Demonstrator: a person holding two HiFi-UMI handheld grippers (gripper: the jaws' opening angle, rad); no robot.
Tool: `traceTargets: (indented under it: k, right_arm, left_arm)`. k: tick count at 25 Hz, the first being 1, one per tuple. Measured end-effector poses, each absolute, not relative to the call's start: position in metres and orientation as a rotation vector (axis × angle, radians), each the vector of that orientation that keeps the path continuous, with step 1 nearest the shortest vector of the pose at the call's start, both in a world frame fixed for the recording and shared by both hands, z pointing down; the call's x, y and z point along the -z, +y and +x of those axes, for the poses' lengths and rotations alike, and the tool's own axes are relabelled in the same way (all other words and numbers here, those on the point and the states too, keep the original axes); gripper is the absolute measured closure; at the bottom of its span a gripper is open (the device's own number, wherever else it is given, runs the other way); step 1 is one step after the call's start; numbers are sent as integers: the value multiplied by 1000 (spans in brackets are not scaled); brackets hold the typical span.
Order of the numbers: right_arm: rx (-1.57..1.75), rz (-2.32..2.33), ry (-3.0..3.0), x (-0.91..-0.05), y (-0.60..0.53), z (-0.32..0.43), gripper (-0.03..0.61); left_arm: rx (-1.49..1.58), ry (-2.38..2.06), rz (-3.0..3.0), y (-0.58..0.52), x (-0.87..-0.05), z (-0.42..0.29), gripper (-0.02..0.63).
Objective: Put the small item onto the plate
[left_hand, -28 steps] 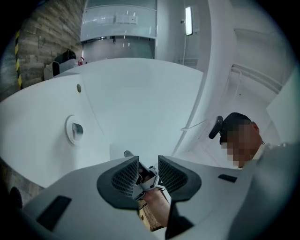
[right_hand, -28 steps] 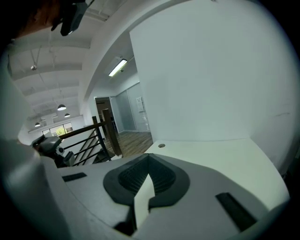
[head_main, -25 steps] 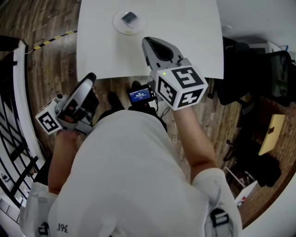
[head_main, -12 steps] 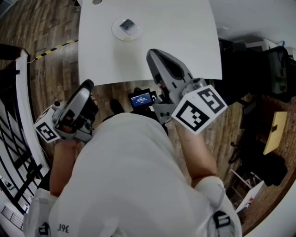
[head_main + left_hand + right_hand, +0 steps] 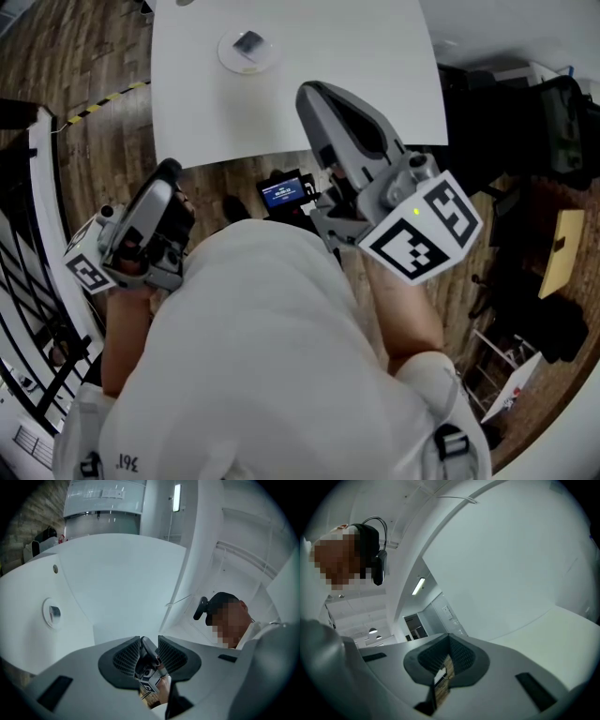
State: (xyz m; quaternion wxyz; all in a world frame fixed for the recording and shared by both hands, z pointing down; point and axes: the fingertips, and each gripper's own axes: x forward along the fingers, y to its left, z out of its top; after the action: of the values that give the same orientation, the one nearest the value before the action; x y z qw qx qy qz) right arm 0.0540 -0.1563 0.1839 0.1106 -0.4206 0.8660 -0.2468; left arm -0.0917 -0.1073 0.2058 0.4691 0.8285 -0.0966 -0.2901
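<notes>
Small item: we see a small dark, glinting piece [image 5: 248, 42] lying on the plate, near its middle.
Plate: a round white plate [image 5: 228, 58] sits on the far left part of the white table [image 5: 366, 66], well apart from both grippers.
Left gripper: the left gripper [image 5: 167, 172] is held at the near left, off the table's near edge and over the wooden floor [image 5: 103, 141], with its tips pointing toward the table.
Left jaws: in the left gripper view we see a narrow gap between the ribbed pads, with nothing gripped in it. Through the gap the other gripper shows farther off.
Right gripper: the right gripper [image 5: 314, 94] is held high and close to the head camera, and in that view its tips lie over the table's near edge.
Right jaws: in the right gripper view the pads meet at the tips, and we find nothing between them.
Marker cubes: one cube [image 5: 424, 236] rides at the rear of the right gripper, and another [image 5: 87, 272] at the rear of the left.
Screen: a small device with a lit blue screen [image 5: 284, 191] shows between the two grippers, just near of the table edge.
Tape: a yellow and black strip [image 5: 103, 86] lies on the floor left of the table.
Person: a white shirt [image 5: 262, 366] fills the near part of the head view.
</notes>
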Motion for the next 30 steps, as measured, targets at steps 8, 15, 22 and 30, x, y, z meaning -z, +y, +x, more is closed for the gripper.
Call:
traceTargets:
  k: [8,15,22,30]
  right_arm:
    - [707,-1268,2535,-183,-151,56,578]
    - [672,-1289,2542,-179,-152,57,578]
    - [661,-1292,2560,-180,-154,55,578]
    - [659,-1290,2585,-183,-155,53,578]
  left_arm:
    - [693,-199,2028,-107,-205,-88,492]
    - [686,-184,2028,-109,-204,-87,492]
    - [671,-174,2020,-106,-205,-83,492]
    - [650,-163,2001,-102,-209,-79,492]
